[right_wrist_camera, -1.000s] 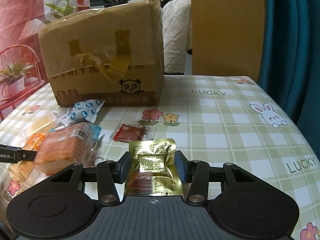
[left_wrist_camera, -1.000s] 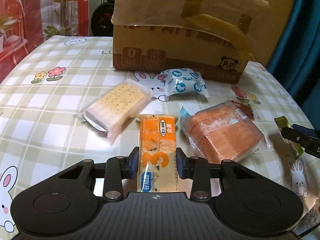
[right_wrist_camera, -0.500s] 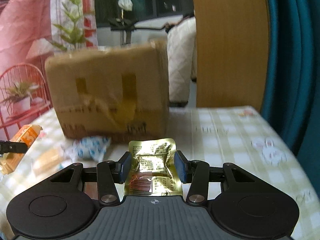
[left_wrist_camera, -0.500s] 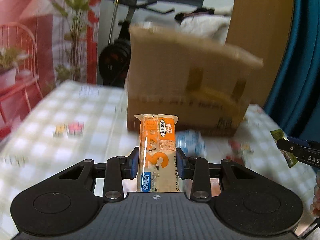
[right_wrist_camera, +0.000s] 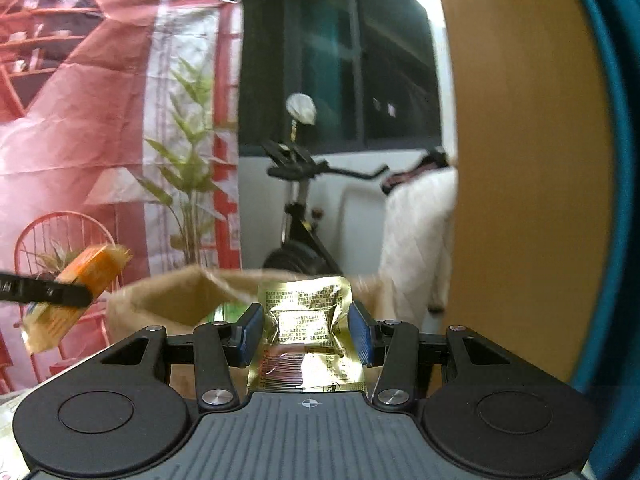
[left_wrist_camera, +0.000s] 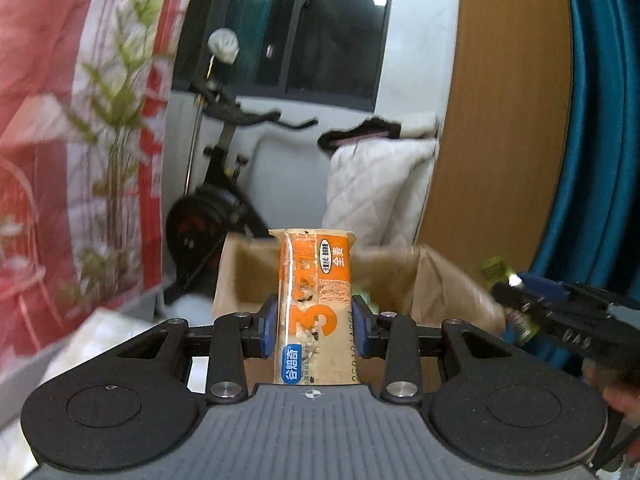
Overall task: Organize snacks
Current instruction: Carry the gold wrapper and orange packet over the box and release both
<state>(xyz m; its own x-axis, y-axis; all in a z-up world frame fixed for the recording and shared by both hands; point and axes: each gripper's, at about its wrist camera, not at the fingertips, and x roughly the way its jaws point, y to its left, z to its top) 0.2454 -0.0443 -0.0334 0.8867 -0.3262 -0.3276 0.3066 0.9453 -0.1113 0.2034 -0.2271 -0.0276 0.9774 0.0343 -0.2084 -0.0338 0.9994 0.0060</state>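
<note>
- Left gripper (left_wrist_camera: 314,330) clenched on an orange snack bar pack (left_wrist_camera: 314,308); pack stands upright between the blue pads (left_wrist_camera: 269,330), its top end sticking up past them.
- Same orange pack seen from the right wrist view at far left (right_wrist_camera: 86,280), tilted, in mid-air, pinched by a black finger (right_wrist_camera: 44,292).
- Right gripper (right_wrist_camera: 307,334) clenched on a gold foil snack pouch (right_wrist_camera: 306,332); pouch crumpled in the middle, printed text facing the camera, both blue pads pressing its side edges.
- In the left wrist view the right gripper (left_wrist_camera: 516,296) comes in from the right edge, gold-green pouch (left_wrist_camera: 496,270) at its tip, blurred.
- Open cardboard box (left_wrist_camera: 244,276) directly ahead of and below both grippers, flaps up; something green inside it, too blurred to identify.
- Box also in right view (right_wrist_camera: 172,300), just behind the gold pouch.
- Both snacks held above the box rim level, not touching the box as far as can be told.
- Background: exercise bike (right_wrist_camera: 298,208), white quilted cover (left_wrist_camera: 376,188), potted plant (right_wrist_camera: 192,152), red printed backdrop (right_wrist_camera: 80,120), wooden panel (right_wrist_camera: 528,160), teal curtain (left_wrist_camera: 600,120).
</note>
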